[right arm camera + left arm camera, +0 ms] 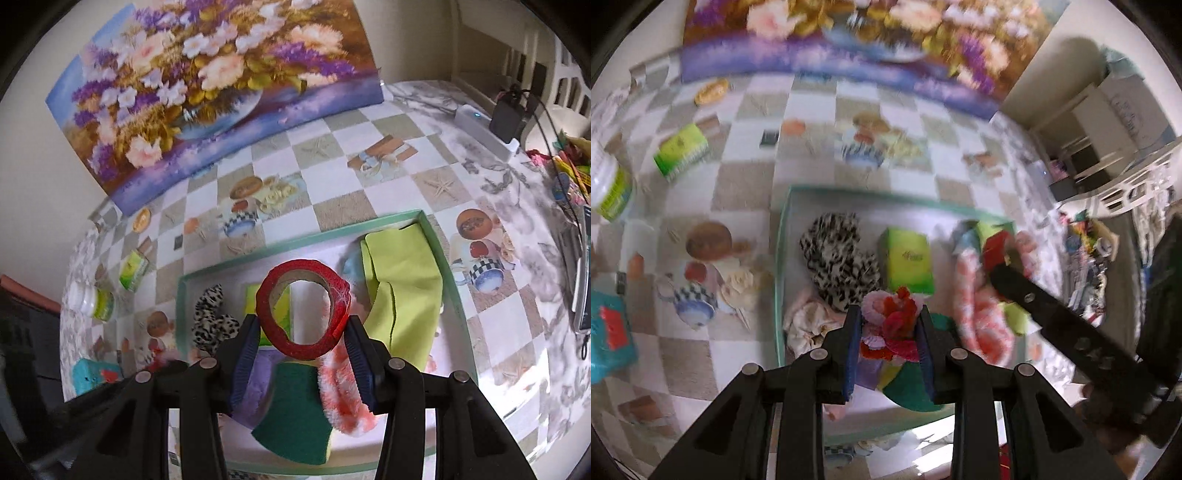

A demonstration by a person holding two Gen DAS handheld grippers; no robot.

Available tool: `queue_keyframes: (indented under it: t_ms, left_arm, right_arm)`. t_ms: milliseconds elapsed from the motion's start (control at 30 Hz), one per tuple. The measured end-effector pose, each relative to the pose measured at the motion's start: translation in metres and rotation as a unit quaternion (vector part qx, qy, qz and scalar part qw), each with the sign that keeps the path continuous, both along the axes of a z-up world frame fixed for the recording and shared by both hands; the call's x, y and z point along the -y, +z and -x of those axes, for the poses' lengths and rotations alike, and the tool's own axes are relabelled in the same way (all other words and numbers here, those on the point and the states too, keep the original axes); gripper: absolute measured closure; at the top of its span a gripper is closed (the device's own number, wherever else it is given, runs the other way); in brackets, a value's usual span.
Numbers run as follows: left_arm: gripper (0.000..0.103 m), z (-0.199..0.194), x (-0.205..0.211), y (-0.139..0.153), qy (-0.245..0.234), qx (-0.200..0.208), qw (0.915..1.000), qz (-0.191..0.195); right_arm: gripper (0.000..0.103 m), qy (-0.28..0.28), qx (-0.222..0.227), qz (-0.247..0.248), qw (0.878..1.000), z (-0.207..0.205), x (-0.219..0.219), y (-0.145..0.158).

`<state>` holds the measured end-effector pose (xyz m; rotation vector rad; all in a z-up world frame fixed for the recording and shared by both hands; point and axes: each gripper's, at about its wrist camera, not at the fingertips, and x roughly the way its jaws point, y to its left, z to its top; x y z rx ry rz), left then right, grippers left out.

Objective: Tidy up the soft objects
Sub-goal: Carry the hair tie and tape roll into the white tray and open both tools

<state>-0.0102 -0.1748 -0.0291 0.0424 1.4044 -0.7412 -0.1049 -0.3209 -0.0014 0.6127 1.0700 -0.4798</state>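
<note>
Left claw point(888, 325) grips a red-and-pink frilly scrunchie point(891, 325) above the green-rimmed tray point(439, 243). Right claw point(303, 334) clamps a red tape roll point(295, 347) over the same tray on the desk point(369, 177).

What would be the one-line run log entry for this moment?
left hand-held gripper: shut on pink-red flower scrunchie | right hand-held gripper: shut on red tape roll | both over green-rimmed tray

No legible text or labels
</note>
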Motion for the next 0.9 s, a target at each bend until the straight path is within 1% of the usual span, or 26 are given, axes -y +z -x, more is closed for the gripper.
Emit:
queue_keyframes:
  t_ms: [133, 200, 433, 667, 767, 833, 900]
  left_arm:
    - [0.073, 0.002, 0.005, -0.021, 0.002, -0.014, 0.9998, -0.011]
    - [0.073, 0.003, 0.009, -0.025, -0.001, -0.012, 0.9998, -0.017]
    - [0.073, 0.004, 0.011, -0.027, -0.007, -0.001, 0.9997, -0.024]
    - [0.073, 0.006, 0.014, -0.026, -0.014, 0.0, 0.9996, -0.023]
    - [0.067, 0.007, 0.015, -0.026, -0.018, -0.005, 0.9996, -0.023]
    - [0.057, 0.007, 0.016, -0.025, -0.019, -0.006, 0.9996, -0.021]
    - [0.055, 0.008, 0.015, -0.022, -0.02, -0.003, 0.9996, -0.02]
  right_arm:
    - [0.053, 0.004, -0.018, 0.006, 1.0, -0.006, 0.004, -0.008]
    - [0.053, 0.004, -0.023, 0.007, 1.0, -0.007, 0.005, -0.01]
    - [0.053, 0.002, -0.045, 0.014, 0.999, -0.011, 0.009, -0.017]
    - [0.053, 0.009, -0.063, 0.008, 0.998, -0.013, 0.008, -0.026]
    - [0.052, 0.012, -0.074, 0.014, 0.997, -0.014, 0.005, -0.028]
    - [0.052, 0.014, -0.076, 0.022, 0.997, -0.015, 0.004, -0.026]
    - [0.052, 0.014, -0.073, 0.025, 0.997, -0.015, 0.004, -0.023]
